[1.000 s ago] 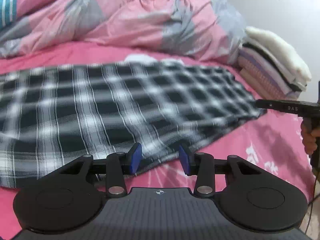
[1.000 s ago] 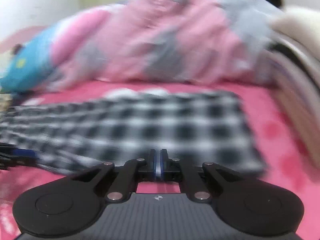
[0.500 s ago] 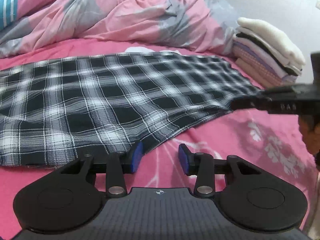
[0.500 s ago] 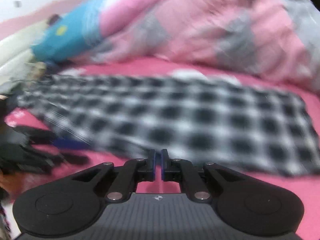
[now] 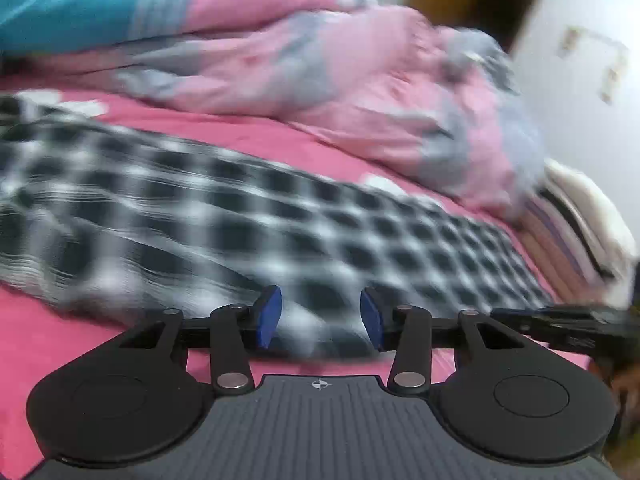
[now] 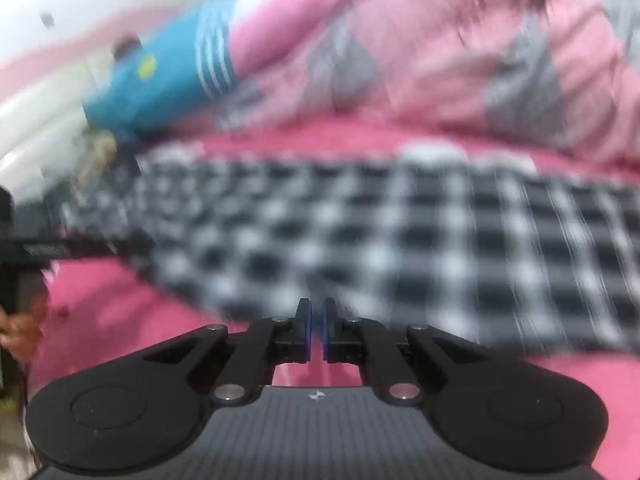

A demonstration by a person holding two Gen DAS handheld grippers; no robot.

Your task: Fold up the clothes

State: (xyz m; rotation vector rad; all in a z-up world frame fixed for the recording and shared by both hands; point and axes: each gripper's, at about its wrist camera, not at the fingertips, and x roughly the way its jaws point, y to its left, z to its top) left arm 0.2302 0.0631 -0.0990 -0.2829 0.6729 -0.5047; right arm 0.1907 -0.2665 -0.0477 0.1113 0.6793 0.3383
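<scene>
A black-and-white plaid garment (image 5: 280,220) lies spread flat on the pink bed sheet (image 5: 48,336). My left gripper (image 5: 320,316) hovers at its near hem, its blue pads (image 5: 269,316) apart and the jaws opening; nothing is pinched between them. In the right wrist view the same plaid garment (image 6: 400,240) fills the middle. My right gripper (image 6: 317,330) is shut at the near hem with nothing between its pads. The right gripper (image 5: 568,324) also shows at the right edge of the left wrist view. Both views are blurred by motion.
A crumpled pink and grey duvet (image 5: 360,80) and a blue pillow (image 5: 80,0) lie behind the garment. A stack of folded clothes (image 5: 576,224) sits at the right, by the wall. The left gripper (image 6: 60,246) and a hand (image 6: 20,328) show at the far left.
Both views have swung and blurred. The left gripper has moved onto the hem and rolled, its pads a little wider. The right gripper has moved left along the hem, staying shut.
</scene>
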